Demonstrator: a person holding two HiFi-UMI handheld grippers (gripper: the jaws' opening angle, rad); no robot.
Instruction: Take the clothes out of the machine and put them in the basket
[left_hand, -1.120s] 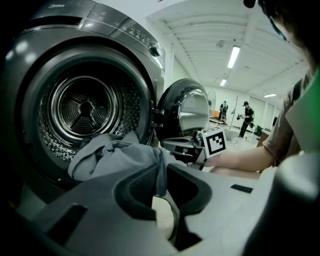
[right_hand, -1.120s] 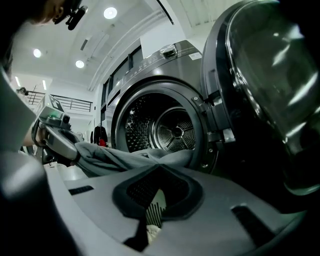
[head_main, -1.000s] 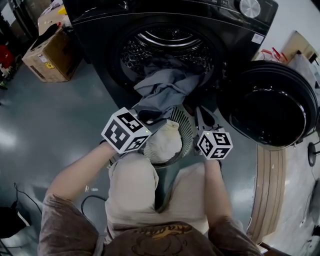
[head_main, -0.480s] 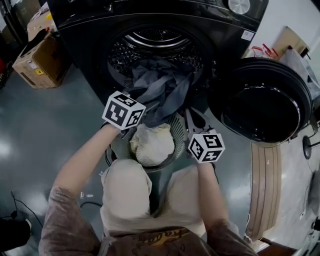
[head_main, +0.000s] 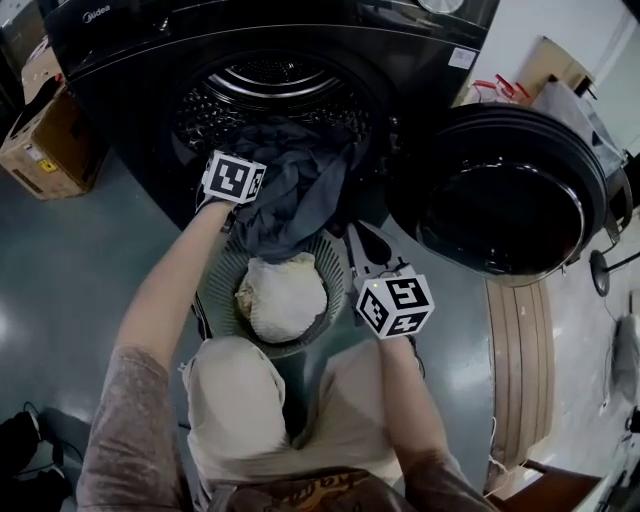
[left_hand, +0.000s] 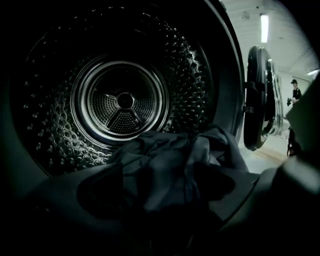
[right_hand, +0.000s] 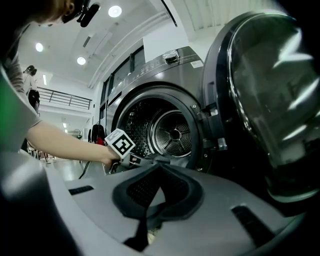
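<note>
left gripper (right_hand: 136, 160) at machine (head_main: 120, 70) mouth, jaws wide apart, just been opening. dark grey clothes (head_main: 295, 195) lie ahead between them, pads not pressing. in its own view jaws show only as black shapes at bottom edge. clothes spill from drum (left_hand: 120, 100) over lip, tail hanging into basket (head_main: 222, 290) above cream bundle (head_main: 282, 297). right gripper (head_main: 355, 238) just beside basket rim, tips together, mesh visible behind pads - any hold on rim unreadable. door (head_main: 505, 190) open at right.
</note>
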